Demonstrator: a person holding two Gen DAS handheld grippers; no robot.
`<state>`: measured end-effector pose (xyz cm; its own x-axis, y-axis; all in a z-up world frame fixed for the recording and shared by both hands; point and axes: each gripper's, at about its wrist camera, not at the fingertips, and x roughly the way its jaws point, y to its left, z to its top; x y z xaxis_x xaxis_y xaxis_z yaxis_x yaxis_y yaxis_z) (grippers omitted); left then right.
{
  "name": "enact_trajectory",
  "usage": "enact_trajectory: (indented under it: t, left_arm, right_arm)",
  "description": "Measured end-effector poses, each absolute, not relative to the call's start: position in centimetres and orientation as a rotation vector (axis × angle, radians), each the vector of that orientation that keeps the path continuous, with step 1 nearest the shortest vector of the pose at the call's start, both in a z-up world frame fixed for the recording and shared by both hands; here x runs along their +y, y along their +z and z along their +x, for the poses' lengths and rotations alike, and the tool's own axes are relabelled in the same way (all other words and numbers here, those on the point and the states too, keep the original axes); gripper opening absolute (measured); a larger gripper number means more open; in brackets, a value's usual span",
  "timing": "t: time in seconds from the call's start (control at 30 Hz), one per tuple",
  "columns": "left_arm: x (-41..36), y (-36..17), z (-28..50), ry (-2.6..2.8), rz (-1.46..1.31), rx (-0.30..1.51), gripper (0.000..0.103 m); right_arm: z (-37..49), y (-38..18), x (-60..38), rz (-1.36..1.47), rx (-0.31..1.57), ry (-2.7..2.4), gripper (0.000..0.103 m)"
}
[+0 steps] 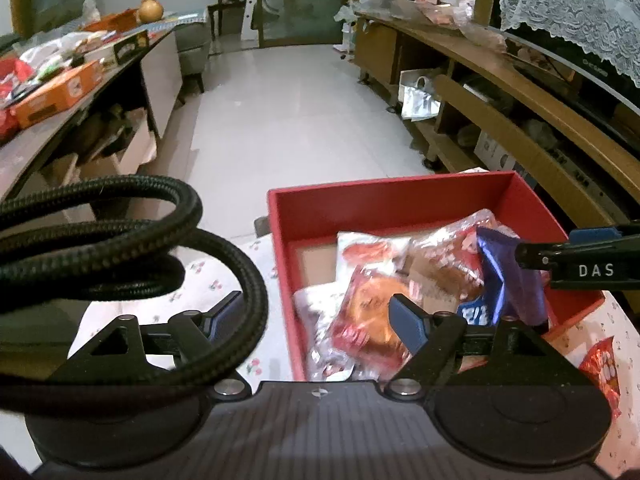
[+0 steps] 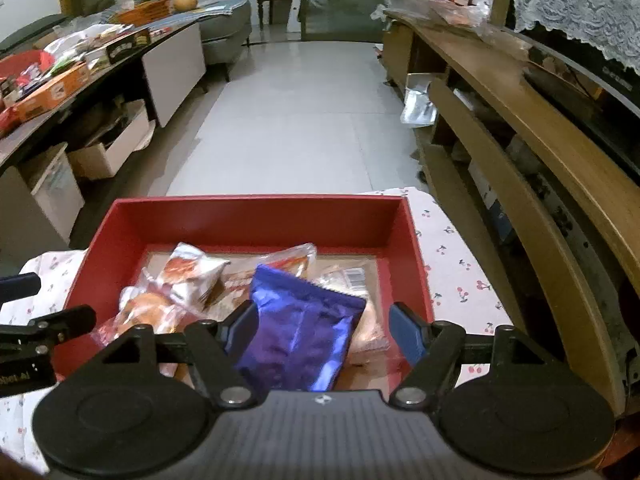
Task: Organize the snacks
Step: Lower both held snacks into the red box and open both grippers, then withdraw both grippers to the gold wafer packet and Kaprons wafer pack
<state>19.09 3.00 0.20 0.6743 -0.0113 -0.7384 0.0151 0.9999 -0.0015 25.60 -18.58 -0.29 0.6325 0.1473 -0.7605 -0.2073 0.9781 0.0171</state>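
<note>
A red box [image 2: 256, 204] stands on a cherry-print cloth and holds several snack packets. A purple foil packet [image 2: 304, 332] leans upright between the pads of my right gripper [image 2: 320, 330]. The left pad touches its edge and the right pad stands clear of it, so the jaws are open. My left gripper [image 1: 316, 316] is open over the box's left wall, above an orange-red bun packet [image 1: 372, 320]. A white-and-red packet [image 1: 368, 252] lies further back. In the left wrist view the purple packet [image 1: 508, 280] stands just below one of the right gripper's fingers [image 1: 536, 258].
A black braided cable [image 1: 120, 248] loops over my left gripper's left finger. A red snack bag [image 1: 600, 368] lies on the cloth outside the box. A wooden shelf unit [image 2: 520, 120] runs along the right and a cluttered counter [image 1: 60, 92] along the left, with tiled floor between them.
</note>
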Motion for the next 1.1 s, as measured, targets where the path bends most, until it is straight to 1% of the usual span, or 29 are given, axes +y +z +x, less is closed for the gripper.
enact_trajectory:
  t: [0.2, 0.37, 0.63, 0.83, 0.9, 1.0, 1.1]
  left_arm:
    - [4.3, 0.1, 16.8, -0.068, 0.004, 0.849, 0.085]
    - [5.1, -1.3, 15.2, -0.239, -0.012, 0.896, 0.086]
    - [3.4, -5.3, 15.9, -0.495, 0.242, 0.947, 0.086]
    - [4.2, -7.3, 16.8, -0.570, 0.239, 1.024, 0.086]
    - [4.1, -7.3, 16.1, -0.582, 0.256, 1.022, 0.087]
    - [4.0, -7.2, 15.0, -0.575, 0.211, 1.051, 0.086]
    - [2.8, -7.2, 13.3, -0.576, 0.255, 1.059, 0.086]
  right_arm:
    - [23.4, 0.3, -17.7, -0.090, 0.856, 0.244, 0.088]
    - [20.9, 0.7, -17.4, -0.112, 0.854, 0.278, 0.088]
    - [16.5, -0.8, -17.0, -0.150, 0.918, 0.345, 0.089]
    - [16.0, -2.4, -16.6, -0.168, 0.976, 0.378, 0.089]
    - [16.2, -2.3, -16.7, -0.166, 0.979, 0.377, 0.089]
    - [16.3, -1.7, -17.4, -0.147, 0.969, 0.368, 0.089]
    - [15.6, -1.0, -18.1, -0.129, 0.953, 0.360, 0.089]
